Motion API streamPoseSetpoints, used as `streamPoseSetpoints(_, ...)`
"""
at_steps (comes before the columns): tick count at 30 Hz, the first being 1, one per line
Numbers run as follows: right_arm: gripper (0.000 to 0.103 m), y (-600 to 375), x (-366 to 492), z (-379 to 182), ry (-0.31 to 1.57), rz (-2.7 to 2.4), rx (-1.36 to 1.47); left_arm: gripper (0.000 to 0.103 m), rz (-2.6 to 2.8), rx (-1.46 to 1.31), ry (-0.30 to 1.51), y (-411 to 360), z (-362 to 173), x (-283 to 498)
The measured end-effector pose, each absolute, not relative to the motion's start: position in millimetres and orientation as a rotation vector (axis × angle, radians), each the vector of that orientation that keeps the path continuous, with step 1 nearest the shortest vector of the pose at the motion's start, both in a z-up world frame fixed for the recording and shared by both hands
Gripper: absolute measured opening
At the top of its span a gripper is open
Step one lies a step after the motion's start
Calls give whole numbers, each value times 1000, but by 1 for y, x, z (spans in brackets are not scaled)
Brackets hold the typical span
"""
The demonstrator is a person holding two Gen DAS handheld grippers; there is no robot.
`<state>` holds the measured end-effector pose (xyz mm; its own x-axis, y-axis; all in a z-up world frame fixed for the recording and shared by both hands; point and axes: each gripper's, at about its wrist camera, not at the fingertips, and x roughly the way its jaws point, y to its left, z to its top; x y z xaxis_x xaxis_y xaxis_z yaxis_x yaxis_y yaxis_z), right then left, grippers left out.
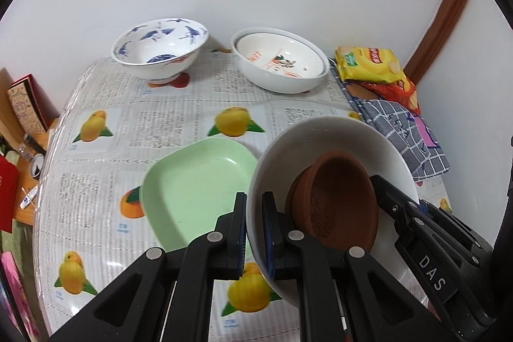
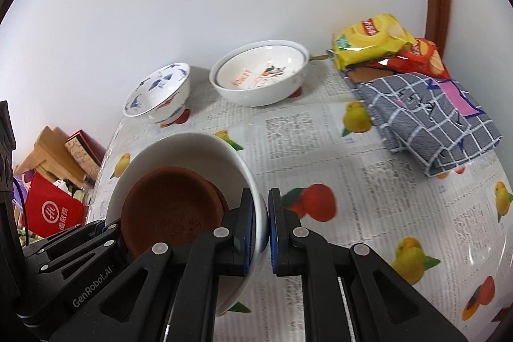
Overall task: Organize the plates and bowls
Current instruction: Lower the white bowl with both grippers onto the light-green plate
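Observation:
Both grippers hold one white bowl by opposite rims, lifted and tilted above the table. Two stacked brown clay saucers lie inside it. My left gripper is shut on the bowl's left rim. My right gripper is shut on the right rim of the white bowl; the brown saucers show inside. A green square plate lies on the table below left. A blue-patterned bowl and a white bowl with a printed plate in it stand at the back.
The table has a fruit-print plastic cover. A folded grey checked cloth and yellow and red snack bags lie at the back right. A white wall runs behind. Boxes and a red bag sit off the table's left edge.

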<state>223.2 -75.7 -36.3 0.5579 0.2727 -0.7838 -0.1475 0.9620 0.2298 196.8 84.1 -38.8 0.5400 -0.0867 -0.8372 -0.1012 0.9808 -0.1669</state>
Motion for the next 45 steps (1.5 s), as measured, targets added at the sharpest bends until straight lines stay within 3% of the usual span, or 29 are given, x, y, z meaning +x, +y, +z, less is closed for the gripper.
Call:
streamPoseSetpoints(24,9,-18,232,-45,959,315,100,10,74,-236,1000,138,-46,194)
streamPoseSetpoints(45,9,10,251,-101,1071,343,75,10,107,-275,1096,166,-100,209)
